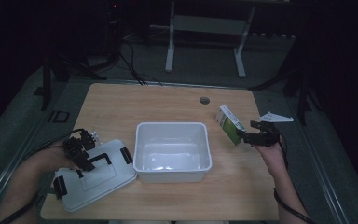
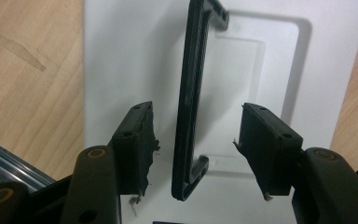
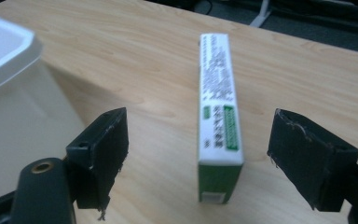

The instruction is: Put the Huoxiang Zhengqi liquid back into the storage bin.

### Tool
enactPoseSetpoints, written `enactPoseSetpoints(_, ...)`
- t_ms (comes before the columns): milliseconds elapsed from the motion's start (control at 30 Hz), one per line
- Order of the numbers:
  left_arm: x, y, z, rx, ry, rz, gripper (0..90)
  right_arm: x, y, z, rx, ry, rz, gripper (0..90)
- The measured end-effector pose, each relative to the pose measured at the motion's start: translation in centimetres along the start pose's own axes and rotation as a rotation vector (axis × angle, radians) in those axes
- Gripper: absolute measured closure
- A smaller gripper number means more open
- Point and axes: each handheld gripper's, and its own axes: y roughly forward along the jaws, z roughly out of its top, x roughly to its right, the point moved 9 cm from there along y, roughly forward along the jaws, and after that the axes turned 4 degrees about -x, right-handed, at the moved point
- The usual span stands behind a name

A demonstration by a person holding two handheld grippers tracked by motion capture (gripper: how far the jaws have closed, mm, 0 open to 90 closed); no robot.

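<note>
Right hand-held gripper (image 3: 198, 158) stands with its jaws spread wide on either side of a green-and-white box (image 3: 218, 121), the pads clear of both faces, so nothing is gripped yet. That box stands on edge on the tabletop (image 1: 121, 102), just right of the white bin (image 1: 142, 161), which is empty, and apart from it. My reading is that the packing has barely begun: the bin is open, its lid (image 1: 107, 179) lies flat to its left, and the box has yet to be clamped, lifted and set inside, with the lid to follow. Across the tabletop, the left hand-held gripper (image 2: 196, 144) hovers over the lid, jaws half open astride the black handle (image 2: 191, 93) without pressing it. The right forearm comes in from the lower right, wrist roughly level and aimed at the box; the left hand is bent down over the lid.
</note>
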Motion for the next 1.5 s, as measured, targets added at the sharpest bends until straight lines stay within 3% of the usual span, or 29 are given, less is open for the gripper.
enactPoseSetpoints(367,-0.1,0.2,-0.3,-0.003,-0.005,-0.003,45.2,1.6,1.5,2.1,-0.085,-0.005,-0.028,19.8)
enactPoseSetpoints(533,-0.1,0.2,-0.4,-0.005,-0.005,-0.002,45.2,2.0,2.4,2.4,-0.130,-0.002,-0.027,19.8)
enactPoseSetpoints(633,-0.1,0.2,-0.5,-0.005,-0.006,0.001,45.1,2.3,3.0,2.6,-0.155,0.003,-0.037,24.3)
enactPoseSetpoints(800,0.1,0.2,-0.3,-0.003,0.014,0.000,45.2,2.6,3.8,2.8,-0.204,0.011,-0.054,25.8)
enactPoseSetpoints(1000,0.1,0.3,0.0,0.005,0.013,-0.003,45.2,2.7,4.7,2.9,-0.269,-0.006,-0.072,36.9)
enactPoseSetpoints(1133,0.1,0.4,-0.1,0.002,0.016,-0.001,45.2,2.5,5.3,2.7,-0.313,-0.008,-0.064,42.8)
enactPoseSetpoints(1267,0.0,0.3,-0.2,-0.007,0.016,0.005,45.1,2.0,6.3,2.0,-0.394,-0.034,-0.053,47.5)
enactPoseSetpoints(1500,-0.1,0.3,-0.4,0.001,0.008,0.002,45.2,1.5,7.3,1.5,-0.470,-0.065,-0.039,56.5)
